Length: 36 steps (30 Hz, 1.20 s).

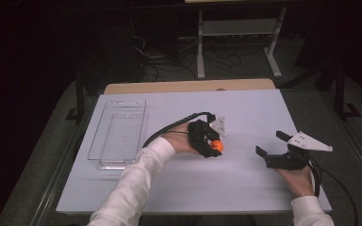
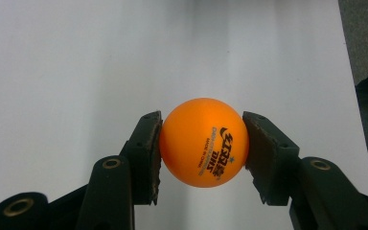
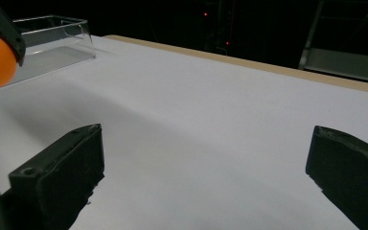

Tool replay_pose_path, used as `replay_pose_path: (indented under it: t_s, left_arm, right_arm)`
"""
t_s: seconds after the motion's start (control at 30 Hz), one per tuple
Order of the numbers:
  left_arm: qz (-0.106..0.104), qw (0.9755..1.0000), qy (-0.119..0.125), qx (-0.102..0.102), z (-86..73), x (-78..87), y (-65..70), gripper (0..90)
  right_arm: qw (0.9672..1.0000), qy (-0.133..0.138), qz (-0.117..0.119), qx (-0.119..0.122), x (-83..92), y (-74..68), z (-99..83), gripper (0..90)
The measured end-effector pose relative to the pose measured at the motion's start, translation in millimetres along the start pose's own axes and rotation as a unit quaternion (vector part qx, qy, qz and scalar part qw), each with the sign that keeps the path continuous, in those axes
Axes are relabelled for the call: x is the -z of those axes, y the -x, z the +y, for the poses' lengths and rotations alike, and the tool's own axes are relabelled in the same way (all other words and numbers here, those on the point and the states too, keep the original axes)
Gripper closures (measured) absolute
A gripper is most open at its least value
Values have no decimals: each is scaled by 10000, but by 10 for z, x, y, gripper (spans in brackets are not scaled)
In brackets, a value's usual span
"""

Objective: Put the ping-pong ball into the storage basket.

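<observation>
Nearest the lens in the left gripper view, the left gripper had its 2 black jaws pinching a small, glossy orange table-tennis ball across its widest part, one pad flat against each side. From above, that ball sat at the gripper's tip near the middle of the white-covered counter, seemingly a little above its surface.

Such a ball would be very light, hollow and thin-walled: stiff enough to keep its shape under a gentle squeeze, but likely to dent or crack if clamped hard. Its smooth skin looked slippery, so a grip off the middle line could make it squirt out. Holding it across the full width, as here, looked the safest place.

It was evenly orange, round and unmarked by damage, with dark printed lettering and a small star on the side facing the camera.

At the right of the counter the right gripper rested with its jaws spread wide and nothing between them. A clear, empty rectangular plastic tray stood at the left, well apart from the ball.
</observation>
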<state>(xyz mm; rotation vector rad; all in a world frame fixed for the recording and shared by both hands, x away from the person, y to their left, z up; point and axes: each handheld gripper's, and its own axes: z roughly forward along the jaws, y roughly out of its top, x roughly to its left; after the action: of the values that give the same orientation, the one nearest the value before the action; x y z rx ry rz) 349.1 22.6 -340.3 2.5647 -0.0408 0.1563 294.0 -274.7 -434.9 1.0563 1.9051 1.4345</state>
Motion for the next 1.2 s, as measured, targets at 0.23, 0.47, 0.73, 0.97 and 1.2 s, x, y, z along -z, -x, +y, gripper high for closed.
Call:
replay_pose_path:
  t_s: [0.23, 0.47, 0.73, 0.97, 1.2]
  left_arm:
    - [84, 10000, 3, 5, -17, 113, -13, 512]
    - [143, 9999, -50, -24, -58, 204, -2, 512]
    - [265, 9996, -18, 22, -110, 311, -17, 512]
    - [334, 9994, -23, 75, -170, 396, -30, 512]
    - [439, 9990, 0, 104, -219, 510, -33, 512]
  right_arm:
    - [10000, 21, -7, 3, 3, 3, 1, 0]
    - [10000, 21, -8, 0, -3, -3, 1, 0]
    - [10000, 35, -16, 5, 0, -1, 3, 0]
    - [10000, 40, -27, -2, -7, -9, 3, 0]
    - [10000, 27, -32, 3, -7, -12, 0, 0]
